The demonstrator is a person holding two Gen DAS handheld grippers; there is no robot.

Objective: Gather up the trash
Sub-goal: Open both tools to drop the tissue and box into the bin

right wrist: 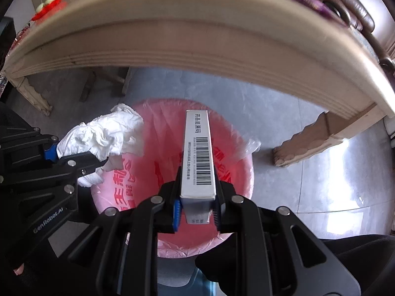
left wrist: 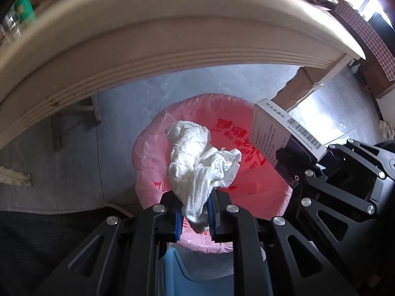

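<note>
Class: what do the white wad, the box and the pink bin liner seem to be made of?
Wad: soft tissue paper, matte, crumpled into fine creases.
Box: thin card, smooth, with sharp folded edges and a printed barcode.
Liner: thin plastic film, glossy, translucent, wrinkled, with red print.

1. A cream table edge [right wrist: 197,46] with grooved moulding is arching across the far half of both views.
2. A carved table leg [right wrist: 318,138] is standing on the grey floor [right wrist: 308,185] to the right; another leg [right wrist: 32,93] is showing far left.
3. A green can [left wrist: 23,7] is sitting on the tabletop at far left, blurred.
4. Red and pale items [right wrist: 49,2] are lying on the tabletop, too blurred to identify.
5. A checked cloth [left wrist: 365,34] is hanging at far right.
6. Window light is glaring off the floor to the right.
</note>
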